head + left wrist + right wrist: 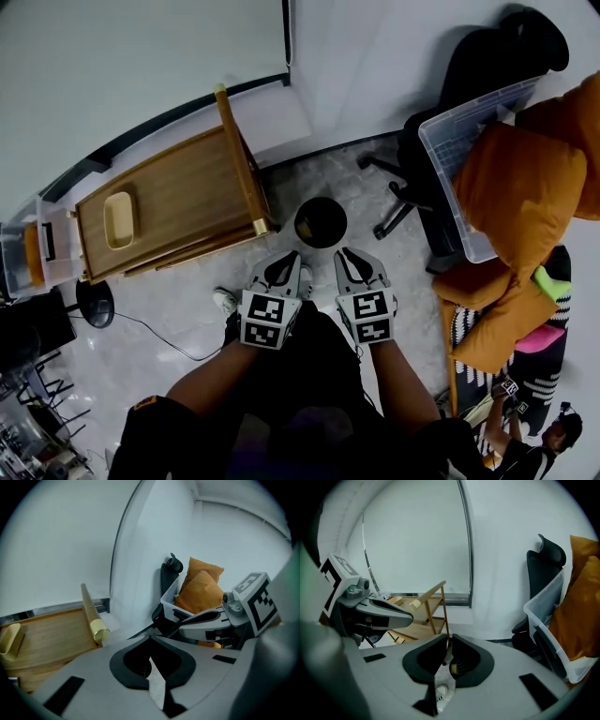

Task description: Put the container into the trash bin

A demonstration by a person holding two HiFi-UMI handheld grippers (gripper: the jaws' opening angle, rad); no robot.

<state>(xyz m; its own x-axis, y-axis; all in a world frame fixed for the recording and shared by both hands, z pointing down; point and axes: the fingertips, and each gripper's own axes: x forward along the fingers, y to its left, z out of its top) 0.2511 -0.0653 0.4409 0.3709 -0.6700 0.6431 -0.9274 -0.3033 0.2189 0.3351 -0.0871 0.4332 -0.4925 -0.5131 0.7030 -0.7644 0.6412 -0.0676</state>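
Note:
A tan container lies on the wooden table at the left, apart from both grippers; it also shows in the left gripper view and the right gripper view. The round black trash bin stands on the floor just beyond the two grippers. My left gripper is shut and holds nothing. My right gripper hangs beside it, its jaws a narrow slit apart with nothing between them. Each gripper shows at the edge of the other's view.
A black office chair and a clear plastic crate piled with orange cushions stand at the right. A plastic drawer unit sits left of the table. A person crouches at the bottom right. A wall runs behind.

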